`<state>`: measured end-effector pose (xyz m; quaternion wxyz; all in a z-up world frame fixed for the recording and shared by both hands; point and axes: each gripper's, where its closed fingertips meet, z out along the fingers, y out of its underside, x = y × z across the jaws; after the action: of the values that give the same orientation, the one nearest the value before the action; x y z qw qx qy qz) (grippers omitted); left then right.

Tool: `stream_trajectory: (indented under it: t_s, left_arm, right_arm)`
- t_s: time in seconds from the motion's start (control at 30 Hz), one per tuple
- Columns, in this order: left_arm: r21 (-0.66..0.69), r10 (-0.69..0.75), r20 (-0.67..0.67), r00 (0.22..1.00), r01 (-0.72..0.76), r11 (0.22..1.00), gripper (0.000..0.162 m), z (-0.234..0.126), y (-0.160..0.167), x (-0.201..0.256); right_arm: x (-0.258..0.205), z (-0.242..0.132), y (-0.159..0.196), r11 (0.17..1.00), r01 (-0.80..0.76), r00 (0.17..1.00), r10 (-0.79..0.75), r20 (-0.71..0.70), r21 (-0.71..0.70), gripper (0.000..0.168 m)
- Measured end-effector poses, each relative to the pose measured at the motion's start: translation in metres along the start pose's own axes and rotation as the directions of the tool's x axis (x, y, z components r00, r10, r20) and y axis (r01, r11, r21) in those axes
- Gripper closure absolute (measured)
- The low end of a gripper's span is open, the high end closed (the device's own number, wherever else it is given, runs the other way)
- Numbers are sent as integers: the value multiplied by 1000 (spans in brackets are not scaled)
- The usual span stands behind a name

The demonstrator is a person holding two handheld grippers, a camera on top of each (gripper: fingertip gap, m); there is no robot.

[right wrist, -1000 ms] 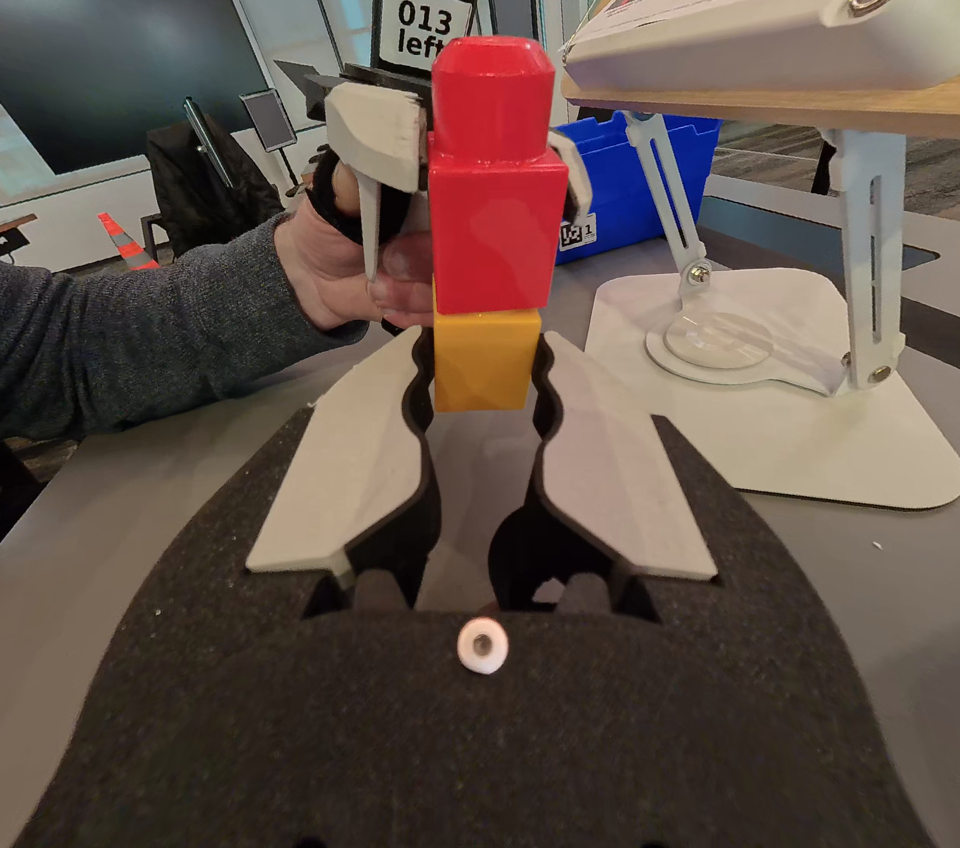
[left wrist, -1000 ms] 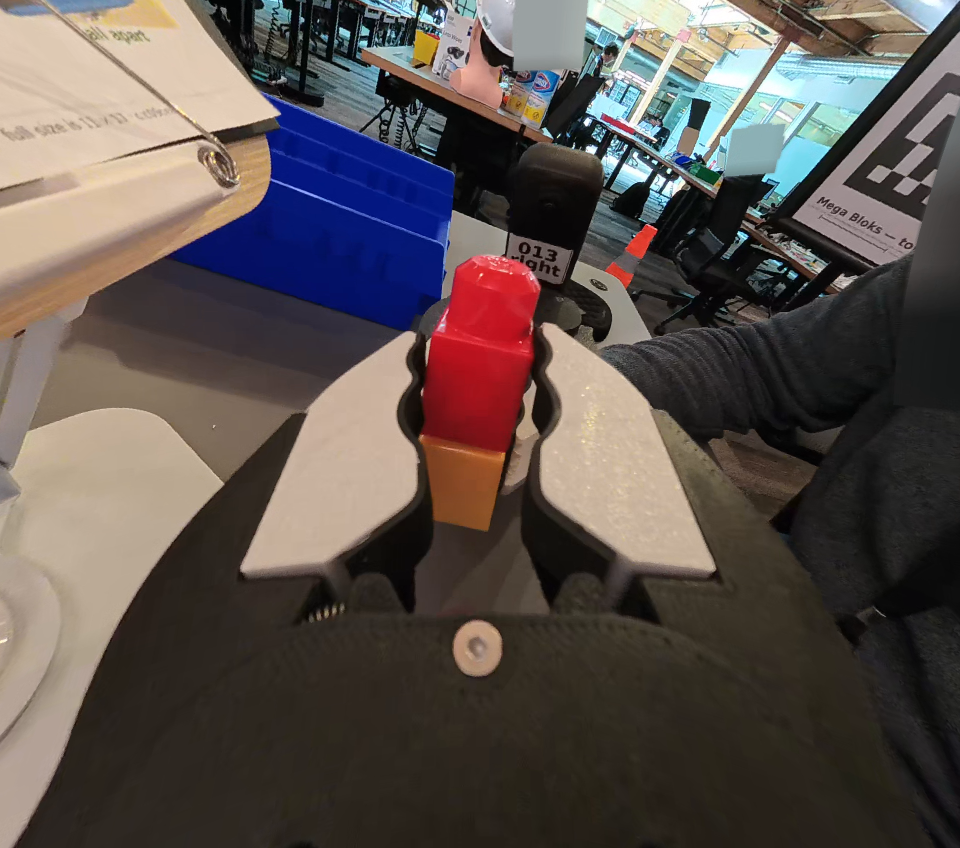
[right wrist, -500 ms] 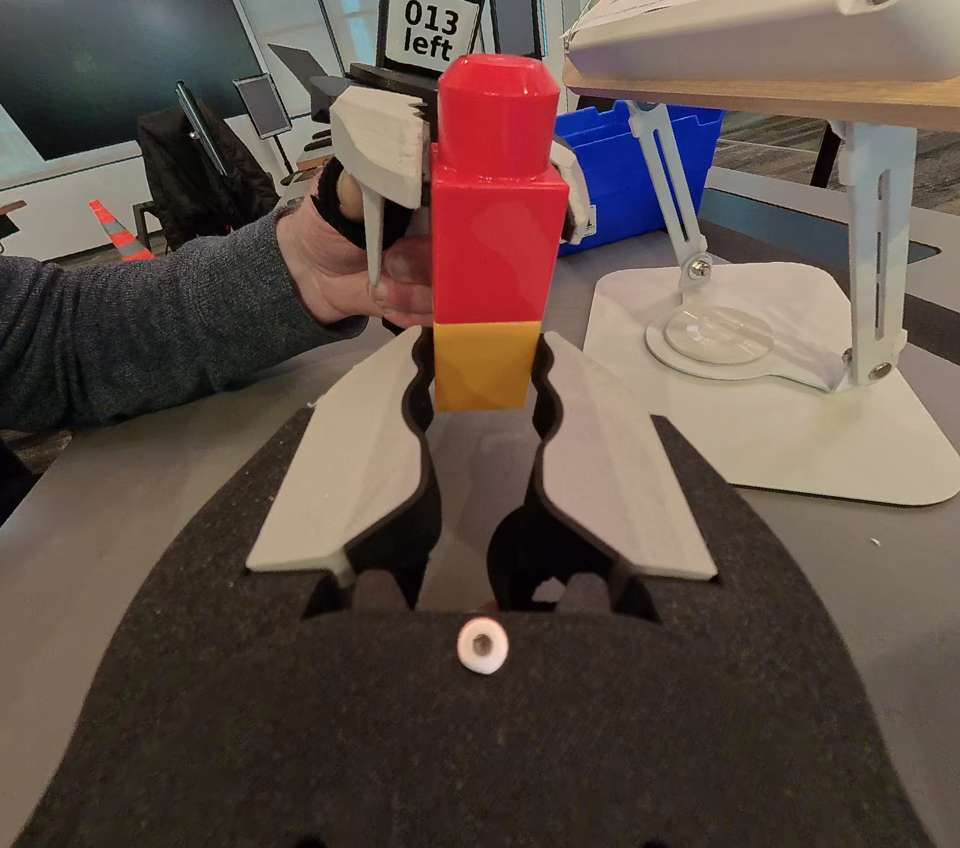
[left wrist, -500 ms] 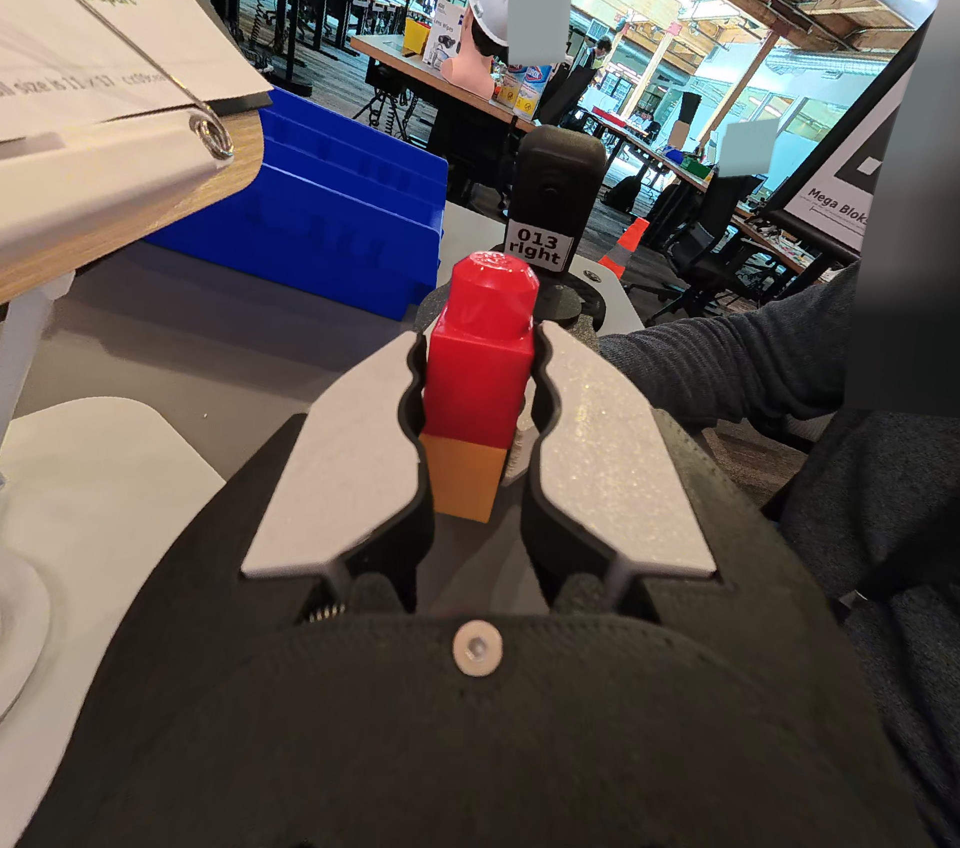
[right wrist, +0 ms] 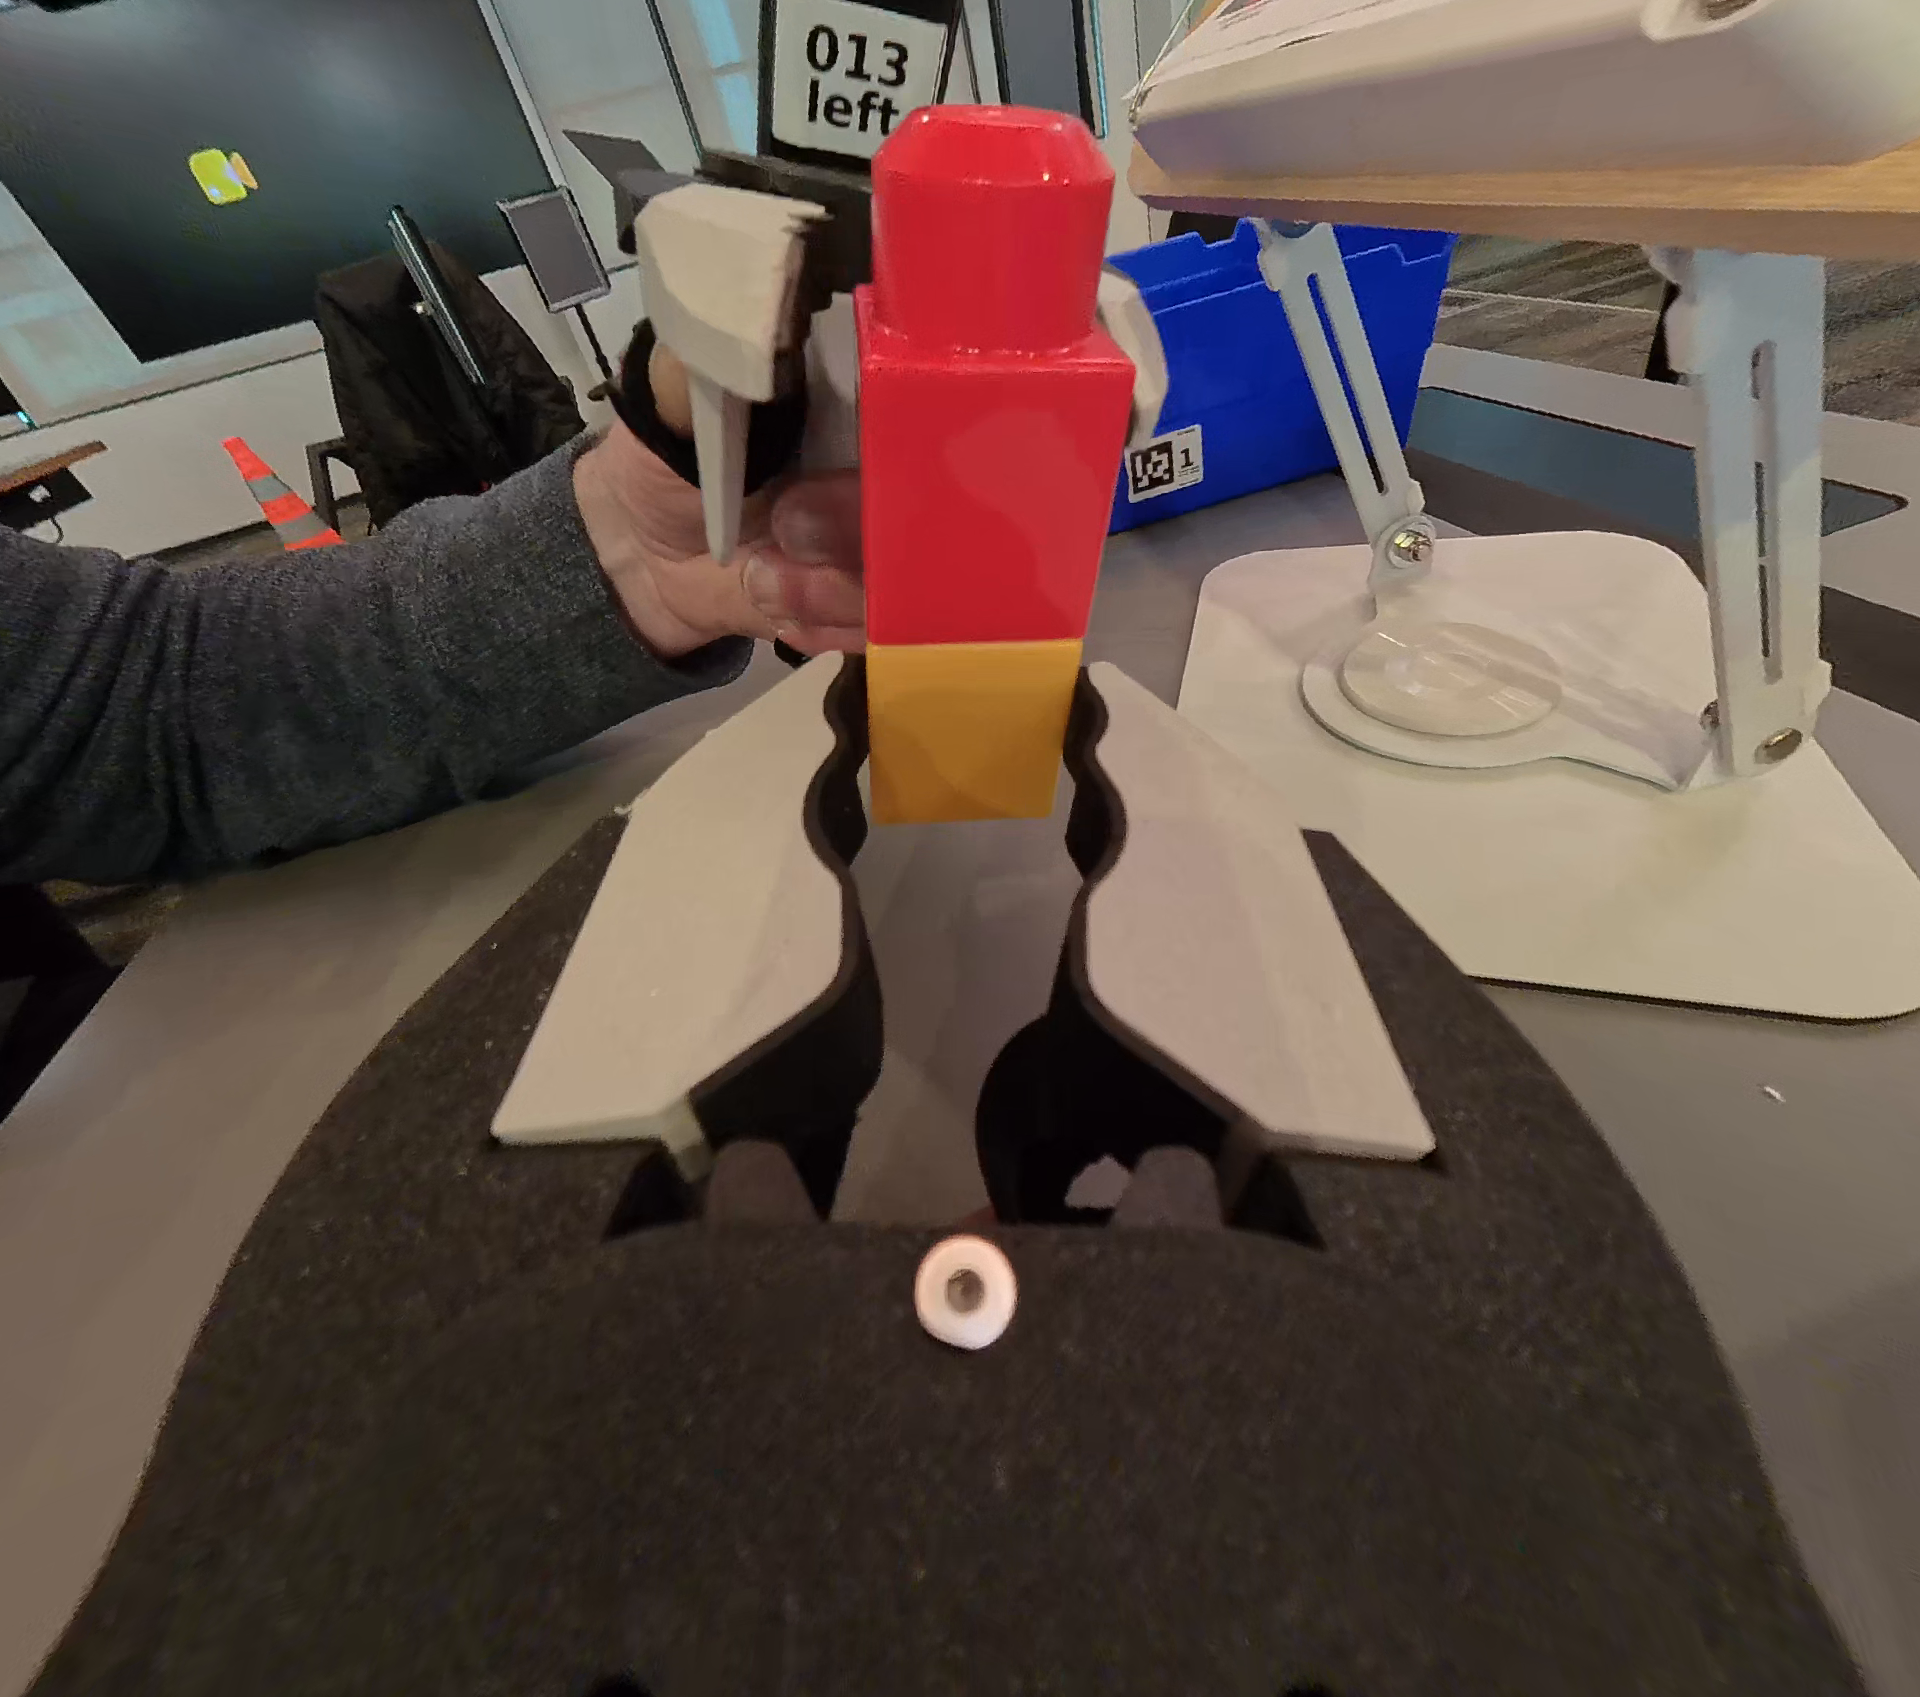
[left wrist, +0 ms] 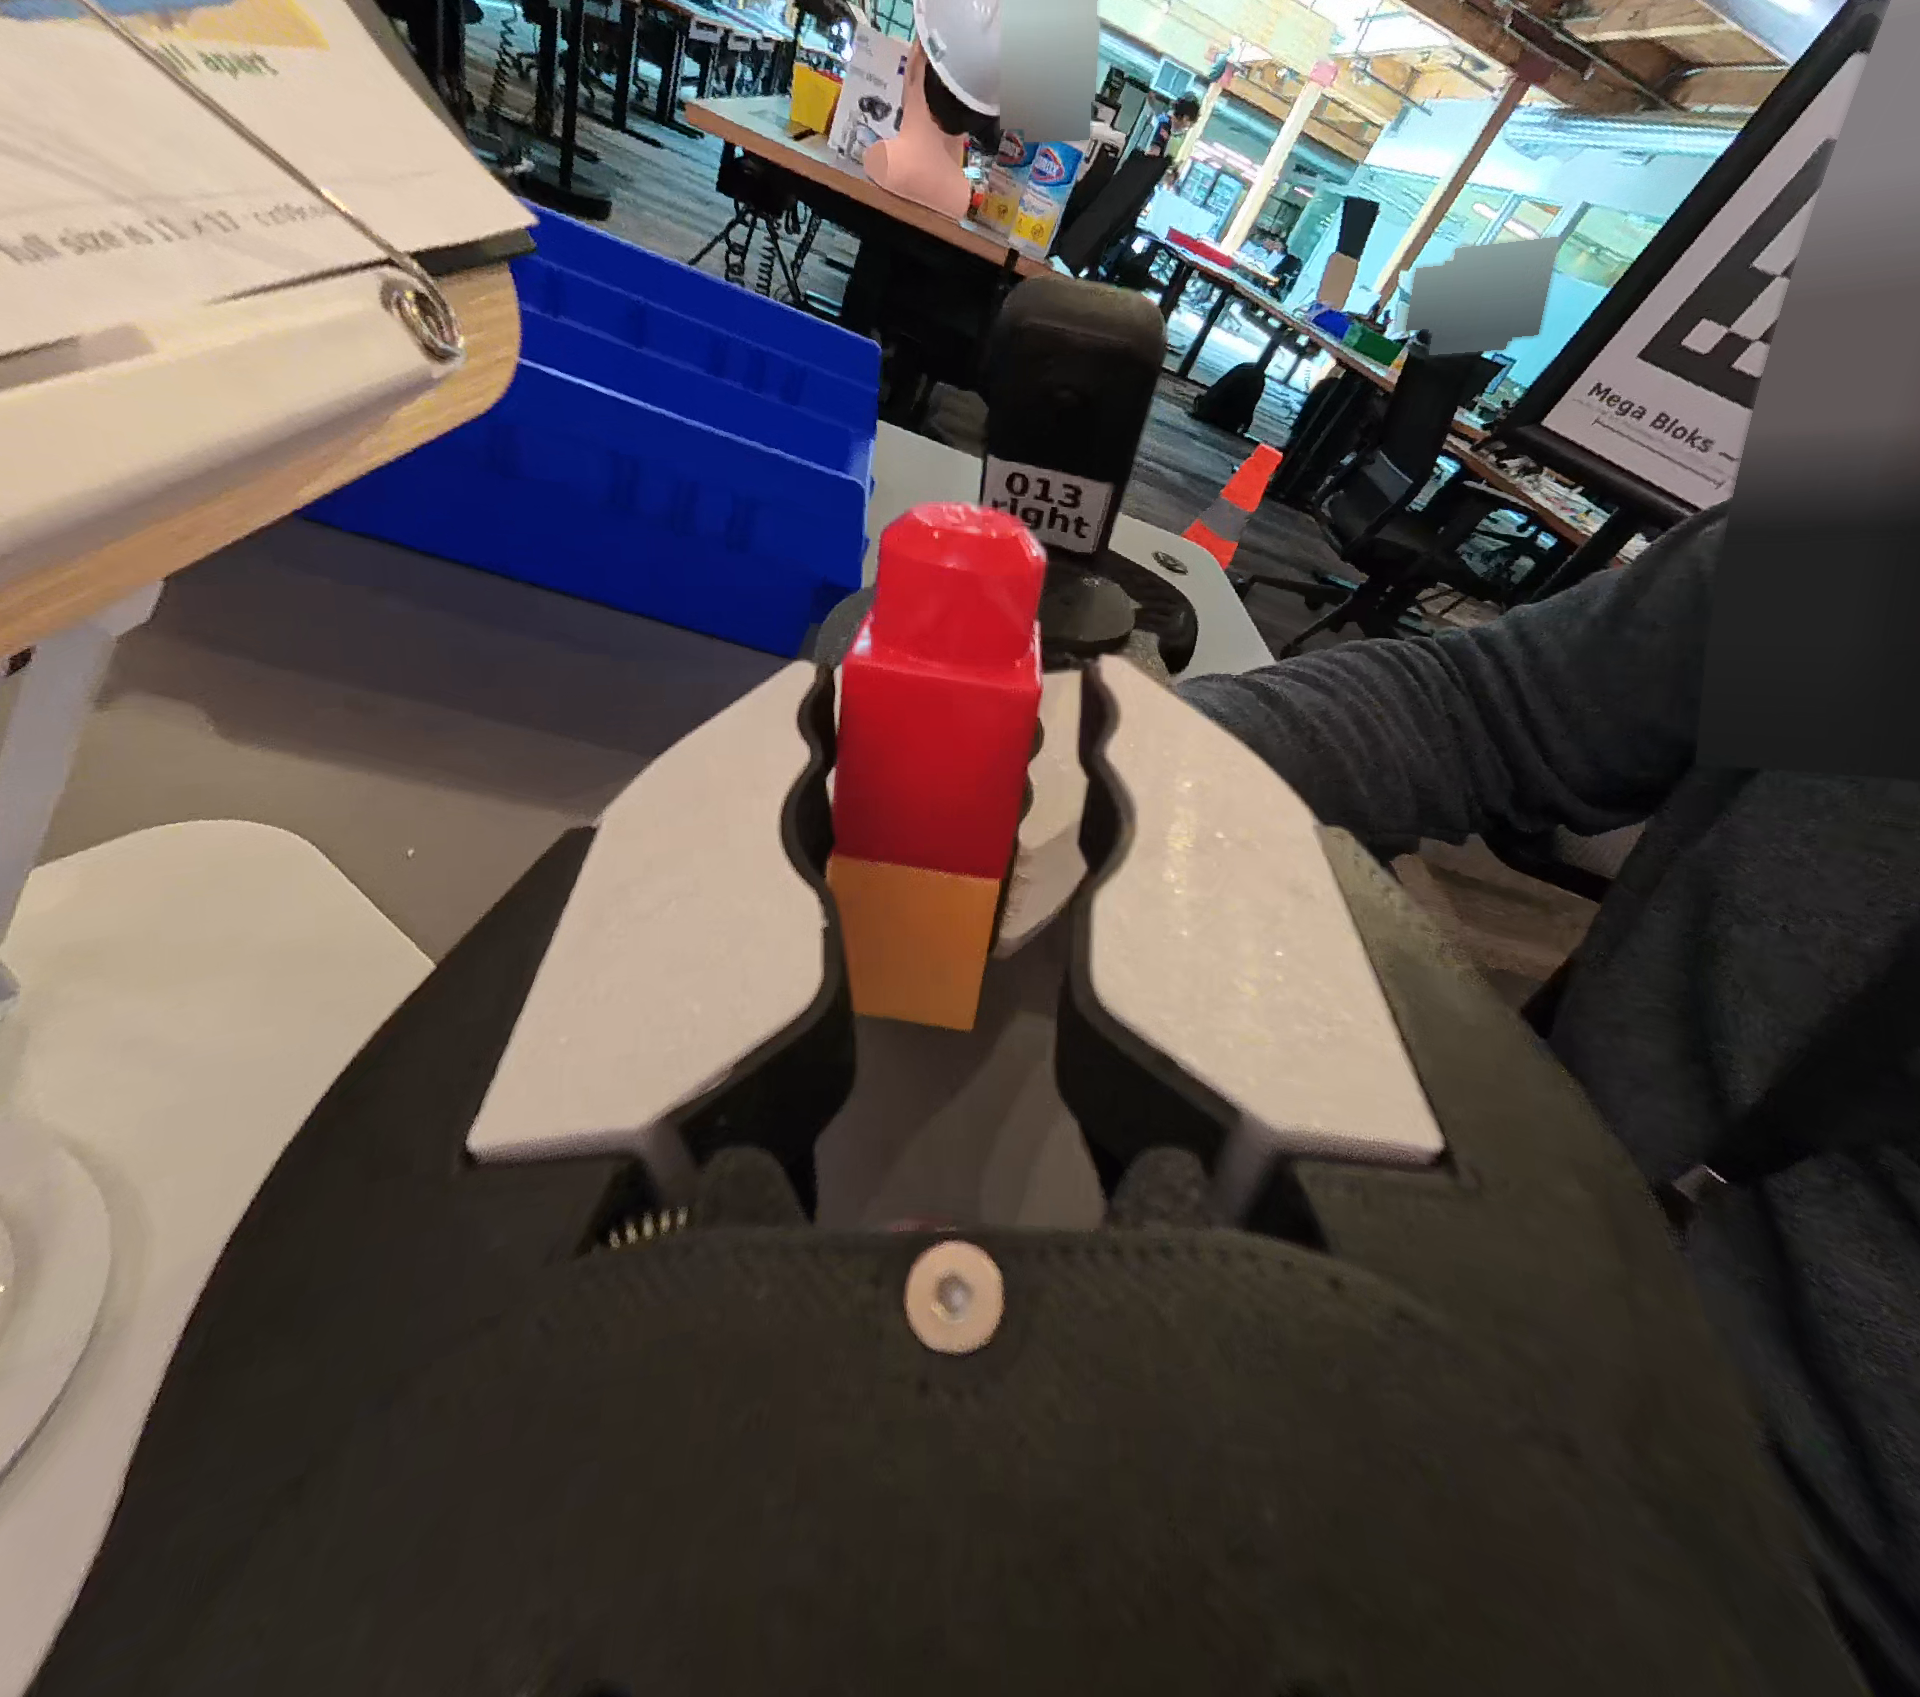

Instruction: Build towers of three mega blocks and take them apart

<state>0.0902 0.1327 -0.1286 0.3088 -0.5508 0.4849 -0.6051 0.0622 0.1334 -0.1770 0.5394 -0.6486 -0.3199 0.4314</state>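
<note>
Blocks so far: red block (right wrist: 992,494) seated on orange block (right wrist: 966,728), held off the table. Left gripper (left wrist: 940,774) clamps red, right gripper (right wrist: 961,743) pinches orange between its tips. Third block's nowhere visible, and I can't tell if they're stacking or splitting.

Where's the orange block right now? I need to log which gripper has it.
The orange block sits under the red block, pinched between the right gripper fingers mid-frame; the left gripper grips the red block above.
</note>
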Motion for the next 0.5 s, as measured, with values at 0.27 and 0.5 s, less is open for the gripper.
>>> stream_trajectory:
  t_s: [0.27, 0.5]
  left_arm:
    - [-38, -12, -6, 1000, 11, 999, 125, 3, 15, -5]
    - [-83, 31, 24, 999, -29, 996, 126, 5, 19, -7]
  right_arm:
    - [0, -2, -2, 1000, -22, 1000, 22, 16, 15, 132]
    - [1, -11, -12, 992, -78, 995, 72, 65, 98, 126]
